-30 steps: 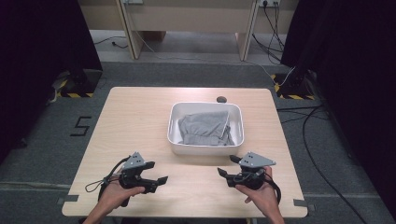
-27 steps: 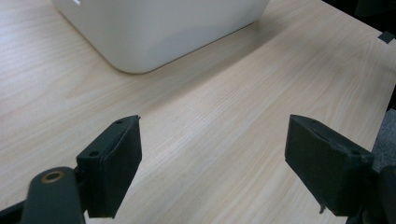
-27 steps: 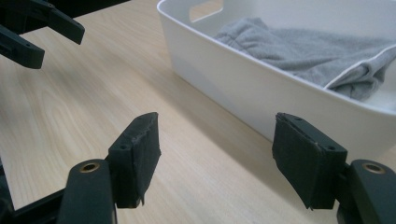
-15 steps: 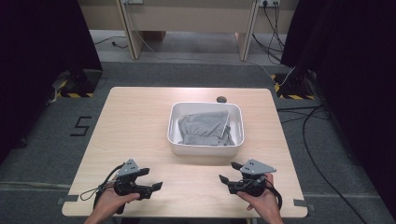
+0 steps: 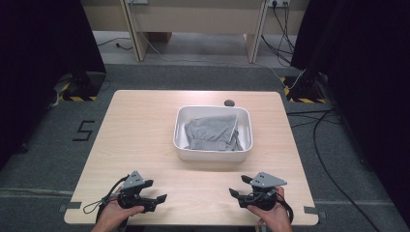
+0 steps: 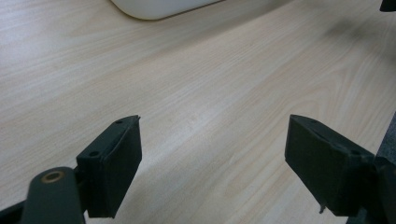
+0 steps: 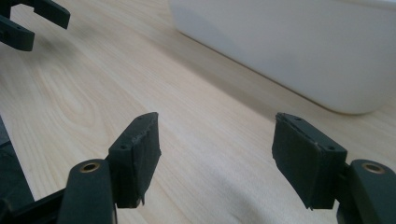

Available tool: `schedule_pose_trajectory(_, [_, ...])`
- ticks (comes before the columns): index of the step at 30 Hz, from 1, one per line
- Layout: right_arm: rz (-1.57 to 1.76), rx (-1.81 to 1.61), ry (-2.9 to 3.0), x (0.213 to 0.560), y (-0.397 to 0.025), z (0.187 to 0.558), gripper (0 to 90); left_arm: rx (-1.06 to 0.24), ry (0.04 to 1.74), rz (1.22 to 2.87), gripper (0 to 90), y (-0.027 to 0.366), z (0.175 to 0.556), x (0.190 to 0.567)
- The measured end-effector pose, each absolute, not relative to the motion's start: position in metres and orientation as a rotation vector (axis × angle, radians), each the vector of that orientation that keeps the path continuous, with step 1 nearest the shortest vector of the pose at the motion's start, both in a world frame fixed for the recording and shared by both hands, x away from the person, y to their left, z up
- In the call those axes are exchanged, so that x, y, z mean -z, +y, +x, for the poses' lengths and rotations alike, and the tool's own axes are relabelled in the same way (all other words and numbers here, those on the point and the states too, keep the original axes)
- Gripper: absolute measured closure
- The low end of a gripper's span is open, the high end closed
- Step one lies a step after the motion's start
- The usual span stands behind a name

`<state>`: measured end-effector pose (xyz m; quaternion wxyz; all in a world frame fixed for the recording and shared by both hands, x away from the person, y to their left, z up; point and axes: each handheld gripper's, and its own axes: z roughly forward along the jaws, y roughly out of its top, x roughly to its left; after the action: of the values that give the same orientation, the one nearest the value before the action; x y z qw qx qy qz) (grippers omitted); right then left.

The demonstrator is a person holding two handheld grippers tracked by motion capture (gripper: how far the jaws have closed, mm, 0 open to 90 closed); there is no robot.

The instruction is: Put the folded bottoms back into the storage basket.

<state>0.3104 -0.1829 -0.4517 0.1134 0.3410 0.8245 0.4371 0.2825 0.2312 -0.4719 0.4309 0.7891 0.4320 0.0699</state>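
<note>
Here, both grippers are sitting low at the table's (image 5: 145,121) near edge, each held in a hand. The left gripper (image 5: 157,199) is hanging close to the near-left corner with its jaws spread wide and holding nothing; in the left gripper view bare wood is lying between them. The right gripper (image 5: 236,192) is resting nearer the near-right corner, jaws likewise wide apart and empty, pointing leftward toward the other. Between the two, a broad stretch of bare tabletop is lying open. The tub (image 5: 212,155) is standing right of centre, well apart from both grippers, its near wall facing them; in the right gripper view that white wall (image 7: 299,51) is rising just beyond the jaws. A grey cloth (image 5: 210,131) is lying crumpled inside the tub. A small dark disc (image 5: 229,102) is sitting near the far edge, just behind the tub. The table's left half is lying free.
</note>
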Motion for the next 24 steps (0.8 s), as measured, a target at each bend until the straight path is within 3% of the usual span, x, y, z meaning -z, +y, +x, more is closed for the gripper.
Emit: schedule_pose_trajectory(24, [1.068,-1.154,2.457,0.478,-0.201,0.288,32.4,-0.224,1.103,2.007,18.5,0.239,0.255,0.488])
